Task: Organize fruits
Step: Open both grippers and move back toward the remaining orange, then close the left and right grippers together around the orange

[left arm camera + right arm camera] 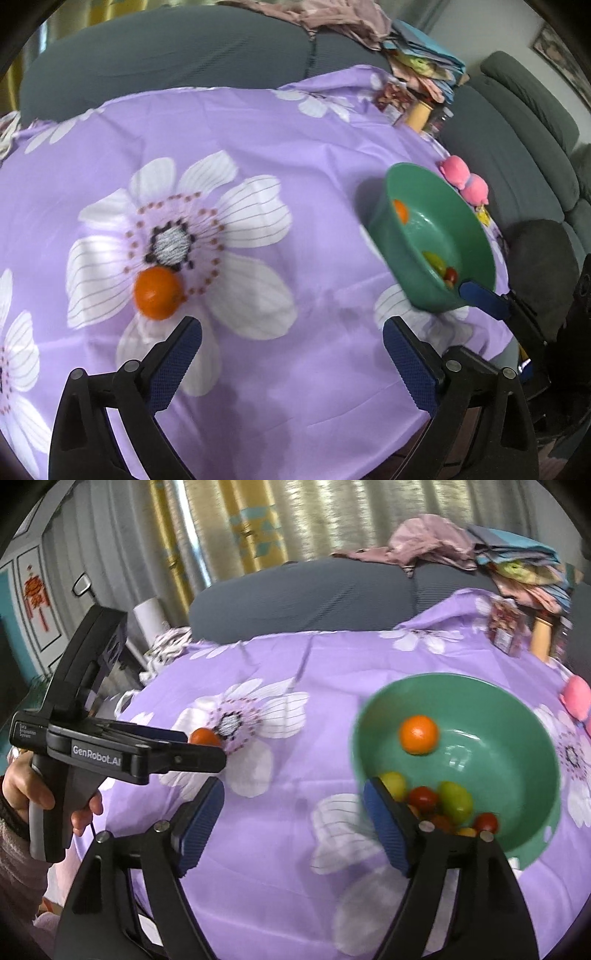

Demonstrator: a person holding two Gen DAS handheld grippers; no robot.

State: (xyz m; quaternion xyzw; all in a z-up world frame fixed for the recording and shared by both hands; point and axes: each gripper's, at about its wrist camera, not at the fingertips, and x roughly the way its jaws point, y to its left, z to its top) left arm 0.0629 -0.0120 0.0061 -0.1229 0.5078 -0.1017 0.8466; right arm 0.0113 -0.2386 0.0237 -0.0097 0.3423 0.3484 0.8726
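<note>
Purple tablecloth [295, 129], orange [158, 293], green bowl [439, 236]

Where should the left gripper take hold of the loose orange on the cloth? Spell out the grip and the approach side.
Grip the orange across its widest middle. It is round and lies free on the purple cloth, so any opposite sides should do. The left gripper is open just short of it; probably come straight forward and down, one finger either side.

table: purple floral tablecloth [314, 155] | behind: grey sofa [166, 48] with heap of pink and blue clothes [461, 546] on back | right: second grey sofa [524, 122] | window: gold-striped curtains [258, 520] | left: grey door [40, 602] with red ornament [35, 590]
</note>
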